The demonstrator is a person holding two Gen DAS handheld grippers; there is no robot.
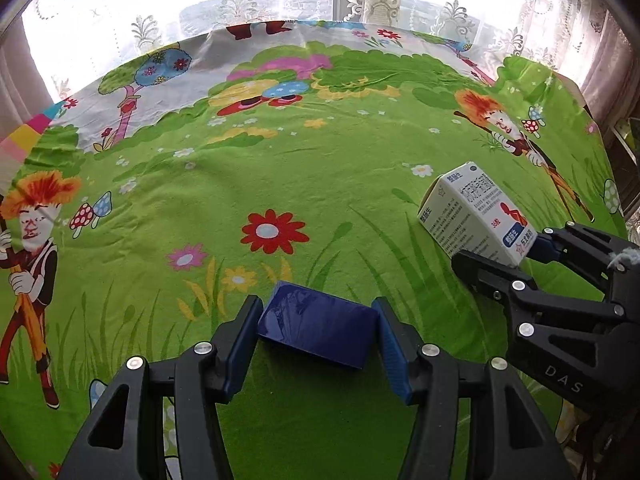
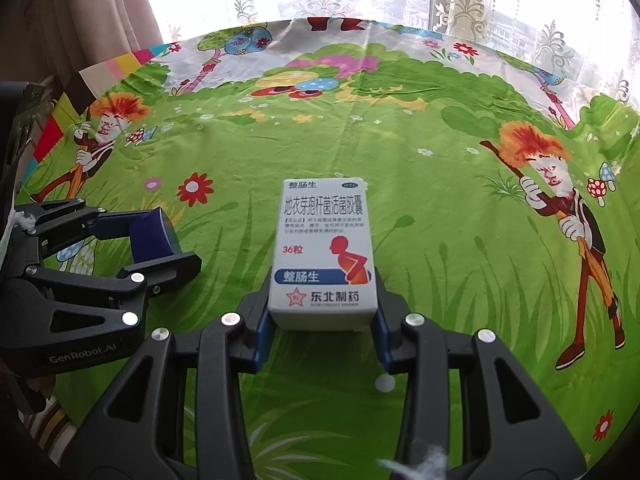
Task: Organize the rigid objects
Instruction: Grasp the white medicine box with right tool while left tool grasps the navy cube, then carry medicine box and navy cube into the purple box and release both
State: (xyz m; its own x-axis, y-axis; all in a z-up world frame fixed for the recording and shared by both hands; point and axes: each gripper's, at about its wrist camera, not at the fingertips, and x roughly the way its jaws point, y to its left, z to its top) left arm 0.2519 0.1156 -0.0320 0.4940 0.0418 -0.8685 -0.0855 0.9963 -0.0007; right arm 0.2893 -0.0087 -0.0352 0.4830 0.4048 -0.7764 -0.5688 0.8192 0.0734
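Two boxes, one in each gripper. The blue box (image 1: 318, 330) is clamped crosswise between the fingers (image 1: 390, 340) of the left gripper (image 1: 316, 340), its long axis running left to right, glossy top face up, low over the near middle of the table (image 1: 280, 160); whether it touches the cloth cannot be told. In the right wrist view the same blue box (image 2: 154, 236) shows at the far left, held in the left gripper (image 2: 160, 240).

The white box (image 2: 324, 252) is clamped at its near end by the fingers (image 2: 262, 320) of the right gripper (image 2: 323, 320), its long axis pointing away toward the window, printed face up with Chinese text and a red figure. In the left wrist view the white box (image 1: 474, 216) sits to the right, tilted, its far end raised, held by the right gripper (image 1: 516, 256).

The boxes are apart, blue on the left, white on the right. One cartoon cloth (image 2: 420, 140) covers the table, green with flowers and mushrooms. Lace curtains (image 1: 256, 4) hang at the far side
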